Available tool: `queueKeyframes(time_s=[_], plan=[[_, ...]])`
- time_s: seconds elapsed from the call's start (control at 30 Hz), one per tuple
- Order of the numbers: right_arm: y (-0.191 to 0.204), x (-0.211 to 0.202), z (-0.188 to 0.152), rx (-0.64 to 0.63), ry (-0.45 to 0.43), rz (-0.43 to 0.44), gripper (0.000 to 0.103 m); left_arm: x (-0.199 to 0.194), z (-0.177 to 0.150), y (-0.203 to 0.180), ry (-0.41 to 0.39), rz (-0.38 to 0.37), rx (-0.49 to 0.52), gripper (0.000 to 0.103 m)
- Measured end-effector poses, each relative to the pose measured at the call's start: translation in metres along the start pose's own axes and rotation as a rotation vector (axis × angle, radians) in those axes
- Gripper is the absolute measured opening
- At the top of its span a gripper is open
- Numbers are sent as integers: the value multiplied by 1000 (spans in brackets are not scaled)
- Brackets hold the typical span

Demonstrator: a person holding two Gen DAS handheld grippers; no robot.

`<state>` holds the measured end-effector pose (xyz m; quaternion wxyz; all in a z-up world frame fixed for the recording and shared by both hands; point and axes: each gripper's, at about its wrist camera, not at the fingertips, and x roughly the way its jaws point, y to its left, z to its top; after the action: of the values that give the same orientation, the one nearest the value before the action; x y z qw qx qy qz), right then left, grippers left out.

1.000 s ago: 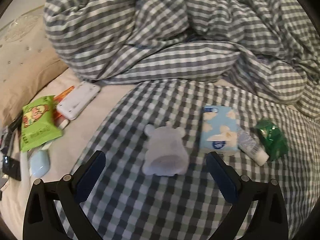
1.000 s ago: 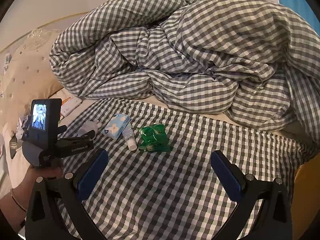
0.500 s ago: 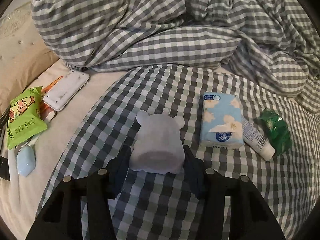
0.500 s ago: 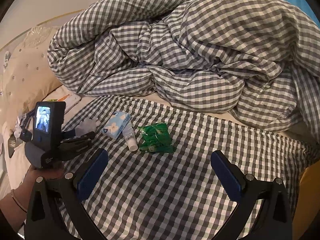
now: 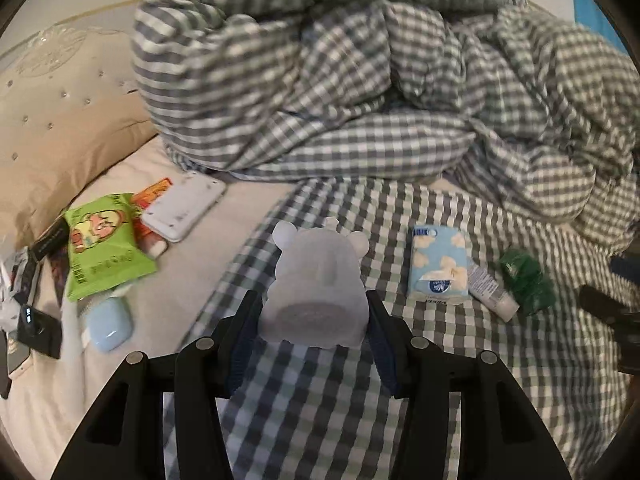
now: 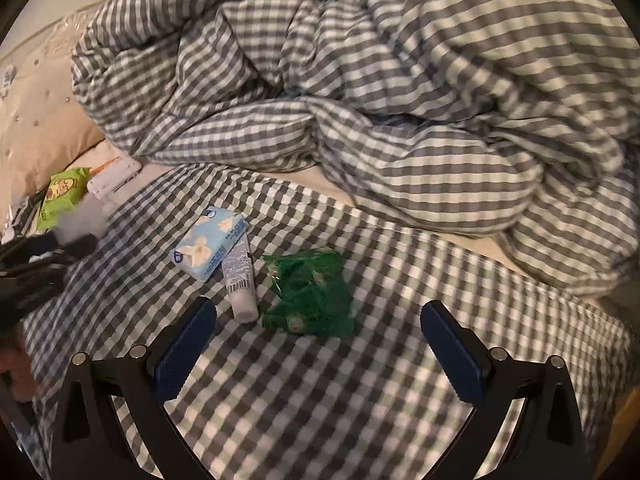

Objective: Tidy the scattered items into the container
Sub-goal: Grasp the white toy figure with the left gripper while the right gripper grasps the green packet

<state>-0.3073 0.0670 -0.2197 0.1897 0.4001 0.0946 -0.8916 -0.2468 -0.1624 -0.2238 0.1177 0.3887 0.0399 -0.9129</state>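
My left gripper [image 5: 314, 310] is shut on a white bear-shaped figure [image 5: 316, 276], its pads pressing on both sides, and holds it just above the checked sheet. To its right lie a light blue tissue pack [image 5: 438, 266], a small white tube [image 5: 490, 290] and a crumpled green packet [image 5: 526, 282]. In the right wrist view my right gripper [image 6: 318, 312] stands open low over the green packet [image 6: 308, 292], with the tube [image 6: 240, 276] and tissue pack [image 6: 210, 248] just beyond its left finger. No container is in view.
A bunched checked duvet [image 5: 360, 100] fills the back. At the left, on the beige sheet beside a pillow [image 5: 48, 128], lie a green snack bag [image 5: 102, 248], a white device [image 5: 182, 212], a pale blue case [image 5: 108, 324] and several dark gadgets [image 5: 36, 324].
The left gripper closed on the bear figure and raised it off the sheet. The right gripper came down and forward, close over the green packet and tube.
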Motion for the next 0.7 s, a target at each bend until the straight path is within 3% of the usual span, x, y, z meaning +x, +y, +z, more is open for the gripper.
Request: queueKeyframes(time_s=[0.23, 0.37, 0.43, 0.5, 0.7], plan=[[2, 32, 9, -25, 37, -24, 102, -13, 7, 8, -35, 1, 8, 52], [-1, 60, 11, -13, 108, -38, 100, -16, 9, 9, -36, -4, 4, 52], [1, 73, 8, -23, 156, -35, 94, -17, 8, 8, -36, -5, 5, 52], [4, 82, 3, -36, 190, -33, 65, -17, 8, 7, -36, -7, 7, 52], [3, 75, -6, -19, 159, -18, 52, -21, 8, 5, -43, -17, 6, 52]])
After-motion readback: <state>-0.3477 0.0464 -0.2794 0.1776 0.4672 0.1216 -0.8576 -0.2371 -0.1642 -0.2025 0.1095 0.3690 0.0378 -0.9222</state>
